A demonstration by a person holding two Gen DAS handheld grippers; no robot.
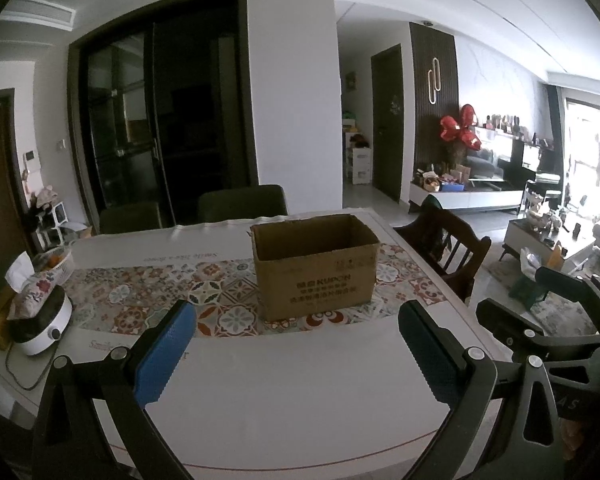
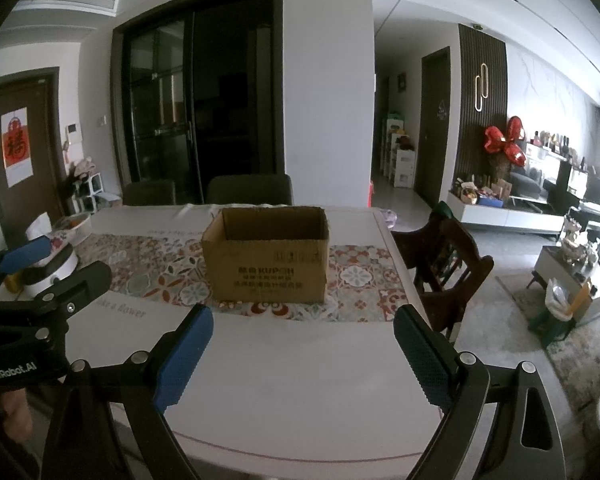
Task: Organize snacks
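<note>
An open brown cardboard box [image 1: 314,268] stands upright on the table's patterned runner, ahead of both grippers; it also shows in the right wrist view [image 2: 266,258]. Its inside is hidden from here. My left gripper [image 1: 296,344] is open and empty, held above the white tabletop short of the box. My right gripper [image 2: 302,350] is open and empty, also short of the box. The right gripper's body [image 1: 548,320] shows at the right of the left wrist view; the left gripper's blue pad [image 2: 24,254] shows at the left of the right wrist view. No snacks are visible.
A white appliance [image 1: 44,328] with a floral tissue pouch [image 1: 30,292] and a small basket [image 1: 56,264] sit at the table's left end. Dark chairs [image 1: 242,204] stand behind the table, a wooden chair [image 1: 444,248] at its right. The table's right edge [image 2: 404,276] drops to the floor.
</note>
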